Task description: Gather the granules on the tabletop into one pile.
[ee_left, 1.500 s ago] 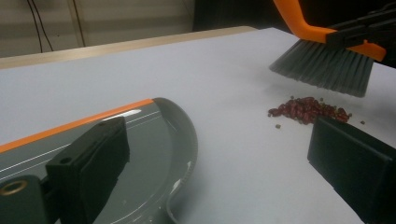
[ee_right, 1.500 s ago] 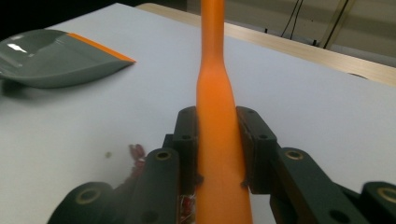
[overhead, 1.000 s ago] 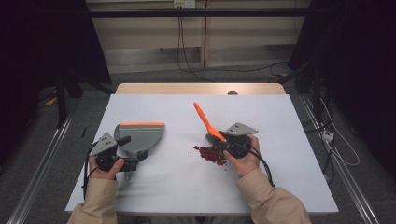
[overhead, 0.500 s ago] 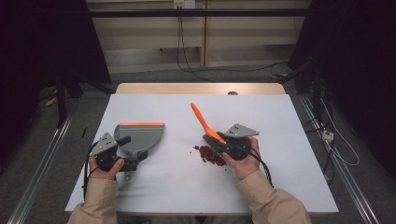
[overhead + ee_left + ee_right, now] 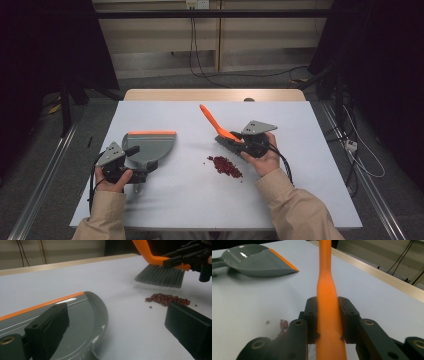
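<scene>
Gripping the orange-handled brush [image 5: 216, 122] — right gripper [image 5: 235, 142] clamped on its handle, bristles above the red beans [image 5: 225, 166] | left gripper [image 5: 131, 162] apparently holding the grey dustpan [image 5: 150, 145] — grip hidden | white table [image 5: 300, 190]

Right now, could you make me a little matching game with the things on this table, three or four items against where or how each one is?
Things:
1. brush
2. dustpan
3. red beans
4. right gripper

Places or states:
A. loose pile on the white table
B. shut on an orange handle
C. grey with an orange front edge, at the left
D. lifted off the table, bristles above the pile

Pairs: 1-D, 2-C, 3-A, 4-B
</scene>
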Motion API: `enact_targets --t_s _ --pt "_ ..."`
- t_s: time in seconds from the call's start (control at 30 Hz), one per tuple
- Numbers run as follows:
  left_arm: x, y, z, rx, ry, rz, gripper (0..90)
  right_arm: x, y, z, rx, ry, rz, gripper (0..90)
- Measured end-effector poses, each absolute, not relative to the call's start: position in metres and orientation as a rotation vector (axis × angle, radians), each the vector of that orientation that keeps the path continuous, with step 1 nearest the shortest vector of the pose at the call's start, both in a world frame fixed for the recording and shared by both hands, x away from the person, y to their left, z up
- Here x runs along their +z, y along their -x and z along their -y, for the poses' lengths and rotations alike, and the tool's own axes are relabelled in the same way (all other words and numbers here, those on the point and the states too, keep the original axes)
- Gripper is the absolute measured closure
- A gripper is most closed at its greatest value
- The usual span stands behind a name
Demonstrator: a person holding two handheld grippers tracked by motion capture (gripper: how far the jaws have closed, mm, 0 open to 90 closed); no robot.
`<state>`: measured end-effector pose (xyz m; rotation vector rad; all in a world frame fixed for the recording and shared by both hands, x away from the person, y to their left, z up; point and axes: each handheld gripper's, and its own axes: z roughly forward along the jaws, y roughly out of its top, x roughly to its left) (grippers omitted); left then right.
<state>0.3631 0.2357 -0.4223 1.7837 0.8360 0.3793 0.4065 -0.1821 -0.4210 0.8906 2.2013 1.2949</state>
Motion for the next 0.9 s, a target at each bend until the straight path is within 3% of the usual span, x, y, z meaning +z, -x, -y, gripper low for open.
enact_targets --t_s 0.63,0.9 --pt "-0.423 -0.364 -0.237 0.386 -1.785 -0.840 5.4 -0.430 -0.443 0.169 1.401 -0.573 -2.341 71.6" --pt "-0.422 -0.364 -0.238 0.386 -1.778 -0.845 5.4 -0.436 -0.434 0.157 1.409 -0.365 -2.453 71.5"
